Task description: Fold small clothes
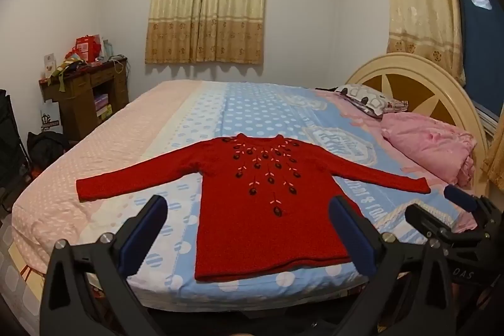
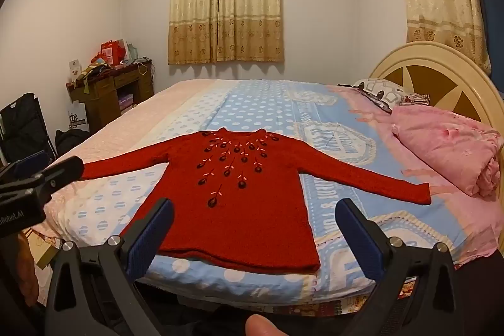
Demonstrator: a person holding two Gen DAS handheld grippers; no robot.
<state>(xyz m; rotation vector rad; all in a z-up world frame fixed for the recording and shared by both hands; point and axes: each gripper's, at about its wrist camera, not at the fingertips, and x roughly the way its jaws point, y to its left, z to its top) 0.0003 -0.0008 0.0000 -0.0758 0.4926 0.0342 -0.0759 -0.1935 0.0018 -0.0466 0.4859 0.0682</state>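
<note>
A small red knitted sweater (image 1: 261,203) (image 2: 249,194) with dark embroidered flowers lies flat and face up on the bed, both sleeves spread out sideways, hem toward me. My left gripper (image 1: 249,207) hovers open before the bed's near edge, above the hem, touching nothing. My right gripper (image 2: 253,210) is likewise open and holds nothing, in front of the hem. The right gripper's body (image 1: 453,219) shows at the right edge of the left wrist view. The left gripper's body (image 2: 34,181) shows at the left edge of the right wrist view.
The bed (image 1: 252,109) has a blue dotted and pink sheet. A folded pink quilt (image 1: 431,147) and a patterned pillow (image 1: 368,99) lie by the cream headboard (image 1: 419,84) at right. A cluttered wooden desk (image 1: 88,90) and dark bags (image 1: 44,140) stand at left.
</note>
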